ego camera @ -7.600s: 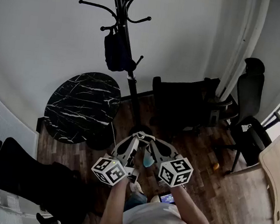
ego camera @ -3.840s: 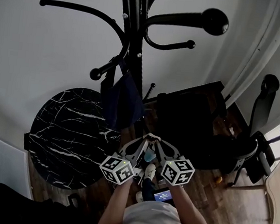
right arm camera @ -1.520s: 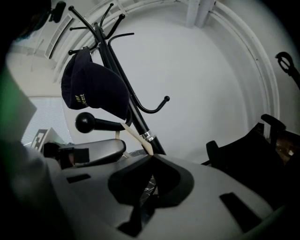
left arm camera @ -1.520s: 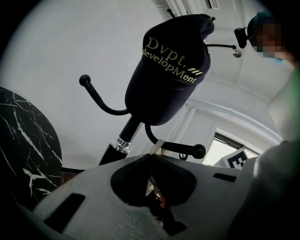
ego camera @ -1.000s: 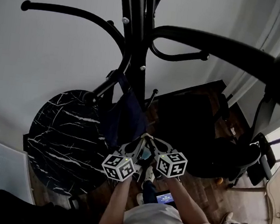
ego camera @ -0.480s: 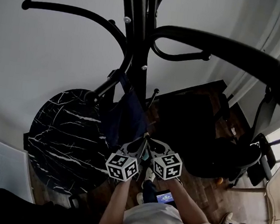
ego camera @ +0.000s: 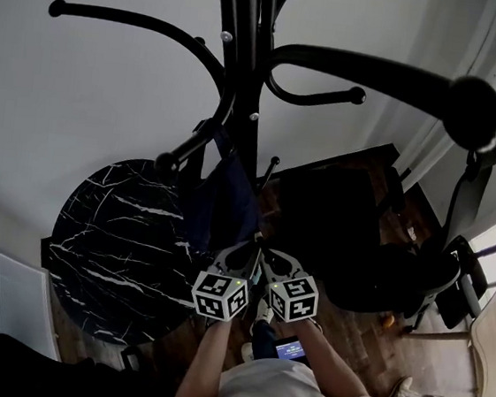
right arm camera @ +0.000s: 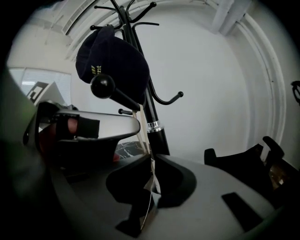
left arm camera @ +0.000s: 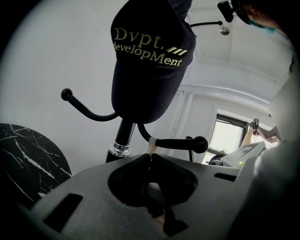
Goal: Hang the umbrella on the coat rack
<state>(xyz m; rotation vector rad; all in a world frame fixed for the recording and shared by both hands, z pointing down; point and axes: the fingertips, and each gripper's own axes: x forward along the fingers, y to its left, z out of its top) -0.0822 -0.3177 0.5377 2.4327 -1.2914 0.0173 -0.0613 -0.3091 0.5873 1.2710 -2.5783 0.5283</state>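
The black coat rack (ego camera: 248, 69) rises right in front of me. A dark navy fabric item with gold lettering (ego camera: 221, 203) (left arm camera: 147, 70) (right arm camera: 112, 58) hangs from one of its lower hooks. Below it my left gripper (ego camera: 249, 248) (left arm camera: 149, 157) and right gripper (ego camera: 267, 253) (right arm camera: 152, 161) are held tip to tip. Each is shut on a thin beige strap (left arm camera: 150, 144) (right arm camera: 142, 133). The strap runs up from the jaws to a ball-tipped hook arm (left arm camera: 180, 142) (right arm camera: 104, 86) and touches it. Whether the navy item is the umbrella, I cannot tell.
A round black marble table (ego camera: 110, 240) stands left of the rack's pole. A black armchair (ego camera: 351, 232) and an office chair (ego camera: 463, 227) sit to the right on the wood floor. One long upper hook (ego camera: 476, 108) juts out near my head. The white wall is just behind.
Over the last seconds I have come close up to the rack. In the last second the two grippers drew closer together under the navy item, both staying shut on the strap.
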